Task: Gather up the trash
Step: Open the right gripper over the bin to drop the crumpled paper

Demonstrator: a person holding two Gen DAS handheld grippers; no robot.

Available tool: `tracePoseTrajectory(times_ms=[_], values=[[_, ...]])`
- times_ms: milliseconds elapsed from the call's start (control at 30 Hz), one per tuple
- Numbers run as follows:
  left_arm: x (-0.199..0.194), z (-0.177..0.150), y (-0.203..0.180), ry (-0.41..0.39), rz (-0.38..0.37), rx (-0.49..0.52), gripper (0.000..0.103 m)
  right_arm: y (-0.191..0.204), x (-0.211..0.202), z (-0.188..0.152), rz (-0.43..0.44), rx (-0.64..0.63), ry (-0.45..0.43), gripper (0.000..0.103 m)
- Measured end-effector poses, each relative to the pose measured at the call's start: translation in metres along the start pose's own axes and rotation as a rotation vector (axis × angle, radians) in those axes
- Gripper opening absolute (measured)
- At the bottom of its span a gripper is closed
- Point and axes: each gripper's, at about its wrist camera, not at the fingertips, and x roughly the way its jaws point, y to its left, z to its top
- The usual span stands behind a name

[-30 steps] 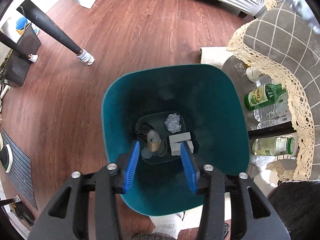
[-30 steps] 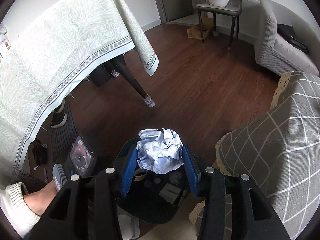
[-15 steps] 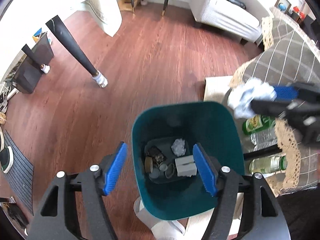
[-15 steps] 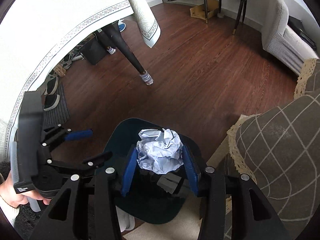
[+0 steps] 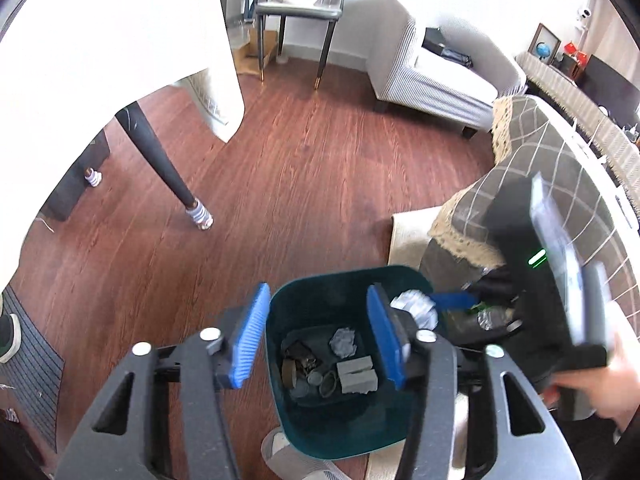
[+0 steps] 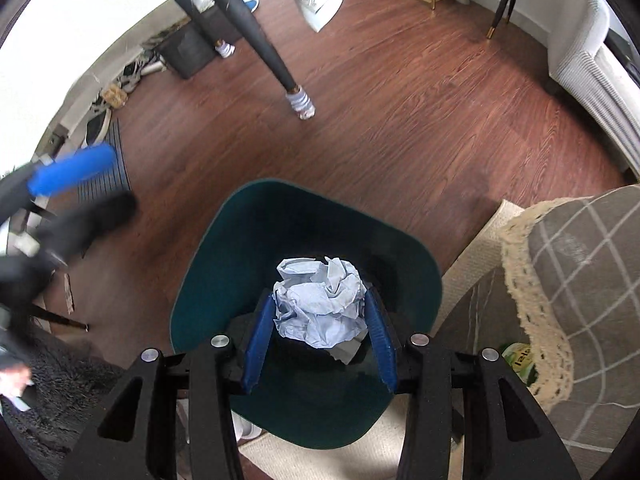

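Paper wad (image 6: 320, 312): clamped between my right gripper (image 6: 320, 350) pads, now lowered over bin (image 6: 200, 300). Left gripper (image 5: 316, 344): lifted away, jaws just narrowed, apart, empty.

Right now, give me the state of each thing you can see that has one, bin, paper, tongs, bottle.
Teal trash bin: upright, open, scraps at the bottom.
Crumpled paper ball: clamped, above the bin.
Right tongs: shut on the paper ball.
Left tongs: open, empty, jaws just narrowed.
Green bottle: mostly hidden under the lace-edged tablecloth; pose unclear.
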Motion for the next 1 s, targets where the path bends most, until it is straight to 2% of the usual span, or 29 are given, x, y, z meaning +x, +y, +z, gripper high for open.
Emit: tracePoseTrajectory(times_ms=[100,300,433,533,767,1000], values=[[-0.009,0.006,-0.005,-0.013,0.009,0.01,0.042,0.003,0.013,-0.005,-0.01,-0.017,0.041,0.046],[-0.027,0.018,-0.009,-0.068,-0.008,0.007,0.042,0.005,0.024,-0.013,-0.028,-0.039,0.08,0.047],[-0.036,0.024,-0.01,-0.089,0.007,0.022,0.042,0.005,0.021,-0.016,-0.032,-0.048,0.067,0.06],[-0.043,0.027,-0.008,-0.105,-0.006,0.008,0.042,0.004,0.018,-0.019,-0.033,-0.047,0.069,0.06],[-0.06,0.039,-0.017,-0.157,-0.015,0.016,0.043,0.003,0.003,-0.022,-0.025,-0.054,0.036,0.06],[-0.076,0.051,-0.034,-0.207,-0.038,0.019,0.045,0.006,-0.035,-0.026,0.002,-0.069,-0.051,0.06]])
